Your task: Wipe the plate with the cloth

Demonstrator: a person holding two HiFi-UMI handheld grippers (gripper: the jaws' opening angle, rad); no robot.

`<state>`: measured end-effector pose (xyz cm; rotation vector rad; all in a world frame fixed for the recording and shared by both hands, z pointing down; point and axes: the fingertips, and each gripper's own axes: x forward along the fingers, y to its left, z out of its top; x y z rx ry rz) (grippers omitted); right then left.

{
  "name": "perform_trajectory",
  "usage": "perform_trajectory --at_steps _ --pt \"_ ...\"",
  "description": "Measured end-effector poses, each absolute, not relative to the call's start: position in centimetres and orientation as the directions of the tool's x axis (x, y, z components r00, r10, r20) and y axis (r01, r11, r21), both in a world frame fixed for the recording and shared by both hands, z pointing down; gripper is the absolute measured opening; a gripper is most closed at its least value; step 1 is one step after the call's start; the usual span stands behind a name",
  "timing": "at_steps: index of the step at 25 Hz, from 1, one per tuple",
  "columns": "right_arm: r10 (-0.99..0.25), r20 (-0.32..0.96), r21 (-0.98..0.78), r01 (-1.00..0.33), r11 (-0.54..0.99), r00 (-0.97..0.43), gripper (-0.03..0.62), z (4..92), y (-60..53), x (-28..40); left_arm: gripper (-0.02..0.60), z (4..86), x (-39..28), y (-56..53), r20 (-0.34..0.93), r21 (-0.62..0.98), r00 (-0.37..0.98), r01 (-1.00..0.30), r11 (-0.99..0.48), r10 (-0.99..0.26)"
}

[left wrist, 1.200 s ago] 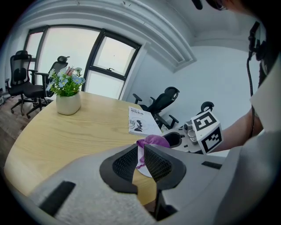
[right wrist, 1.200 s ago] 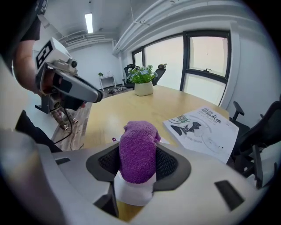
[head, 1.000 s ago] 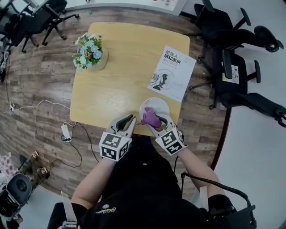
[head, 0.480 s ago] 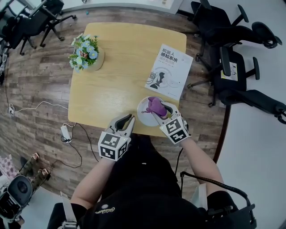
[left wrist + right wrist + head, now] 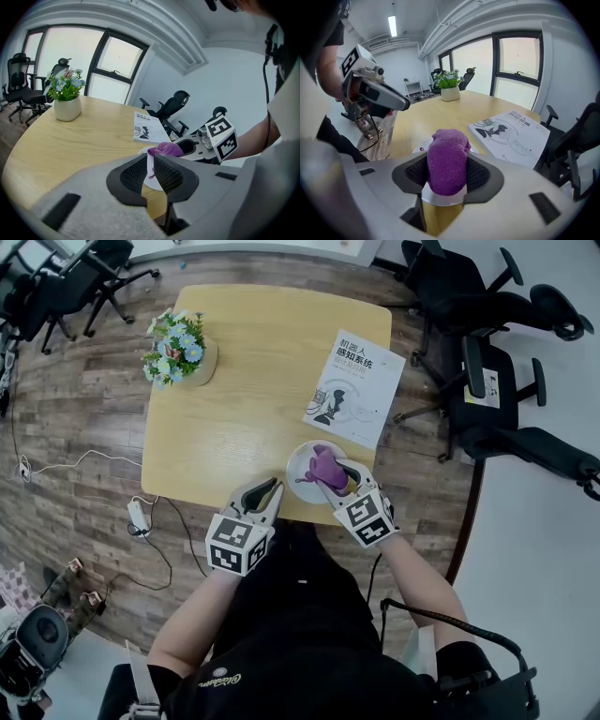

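A small white plate (image 5: 300,461) lies near the front edge of the wooden table (image 5: 244,390). My right gripper (image 5: 330,474) is shut on a bunched purple cloth (image 5: 325,465) that rests on the plate. In the right gripper view the cloth (image 5: 447,154) fills the gap between the pads (image 5: 480,174), with the plate's rim (image 5: 440,199) showing beneath. My left gripper (image 5: 267,491) hovers at the table edge just left of the plate, its jaws almost together with nothing between them. Through its narrow gap (image 5: 151,157) I see the plate (image 5: 153,182) and the cloth (image 5: 166,149).
A white book (image 5: 354,388) lies just beyond the plate on the right. A pot of flowers (image 5: 178,351) stands at the far left of the table. Black office chairs (image 5: 487,381) stand to the right. Cables run over the floor (image 5: 94,456) on the left.
My right gripper slid the cloth from the plate's near side toward its far side, then back slightly. The left gripper has barely moved.
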<state>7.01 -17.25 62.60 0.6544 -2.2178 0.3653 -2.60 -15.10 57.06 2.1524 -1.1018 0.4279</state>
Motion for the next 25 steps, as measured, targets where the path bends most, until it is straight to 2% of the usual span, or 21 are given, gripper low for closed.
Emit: perform_trajectory --at_steps 9,19,25 --pt "-0.213 0.761 -0.129 -0.464 0.876 -0.613 0.189 62.8 -10.4 5.5 0.049 57.2 -1.6 -15.4 0.554 0.420 0.605 -0.796 -0.436 -0.571" --pt "-0.393 0.761 0.020 -0.586 0.810 -0.517 0.190 62.4 -19.9 9.8 0.049 57.4 -1.3 -15.1 0.564 0.414 0.607 -0.794 -0.444 -0.560" --pt "-0.400 0.758 0.015 -0.600 0.800 -0.515 0.189 62.4 -20.3 10.1 0.049 57.6 -1.4 -14.8 0.570 0.410 0.604 -0.797 -0.443 -0.557"
